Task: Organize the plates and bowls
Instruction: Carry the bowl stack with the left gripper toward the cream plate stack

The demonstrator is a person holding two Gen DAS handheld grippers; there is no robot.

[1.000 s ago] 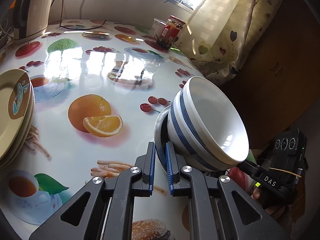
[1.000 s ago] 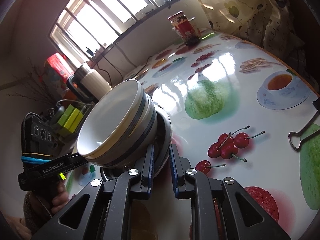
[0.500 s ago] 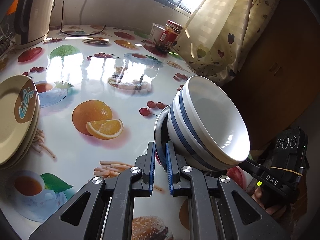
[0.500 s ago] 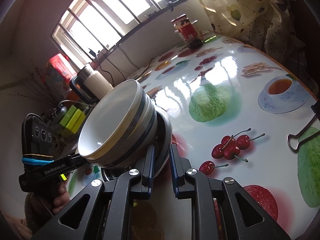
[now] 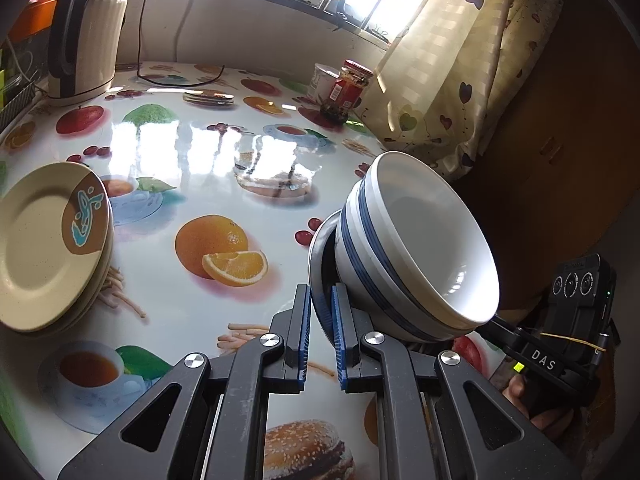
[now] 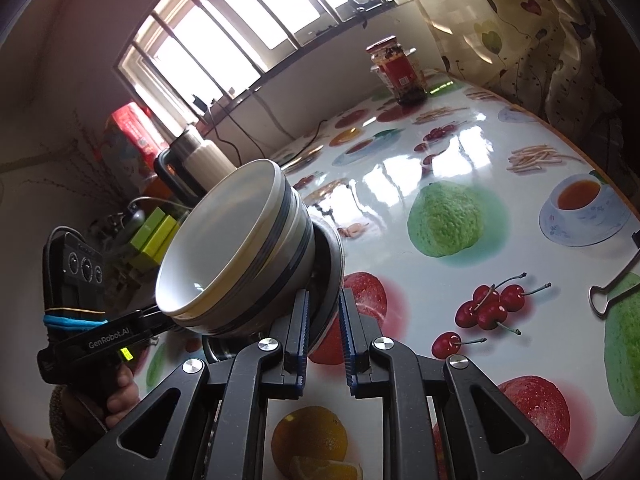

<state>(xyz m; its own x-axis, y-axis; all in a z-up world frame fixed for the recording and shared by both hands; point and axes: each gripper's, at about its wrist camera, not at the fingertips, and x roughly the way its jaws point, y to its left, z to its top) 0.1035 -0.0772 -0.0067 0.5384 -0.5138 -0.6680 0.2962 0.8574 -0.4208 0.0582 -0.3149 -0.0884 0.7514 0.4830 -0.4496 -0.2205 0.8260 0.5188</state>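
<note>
A stack of white bowls with blue bands (image 5: 416, 248) sits on a grey plate (image 5: 320, 256), held in the air between both grippers. My left gripper (image 5: 320, 320) is shut on the plate's rim from one side. My right gripper (image 6: 324, 320) is shut on the rim of the same plate (image 6: 332, 256) from the other side, with the bowls (image 6: 240, 248) to its left. A stack of cream plates with a brown and blue mark (image 5: 52, 240) rests on the table at the left.
The table (image 5: 192, 160) has a glossy fruit-print cover. A kettle (image 5: 88, 32) stands at the back left, a red-lidded jar (image 5: 352, 84) and a white cup at the back right, small saucers (image 5: 208, 98) between. A curtain (image 5: 440, 64) hangs right. A binder clip (image 6: 612, 292) lies at the table's edge.
Both grippers have lifted the plate with the bowls higher above the table. The grip has not changed.
</note>
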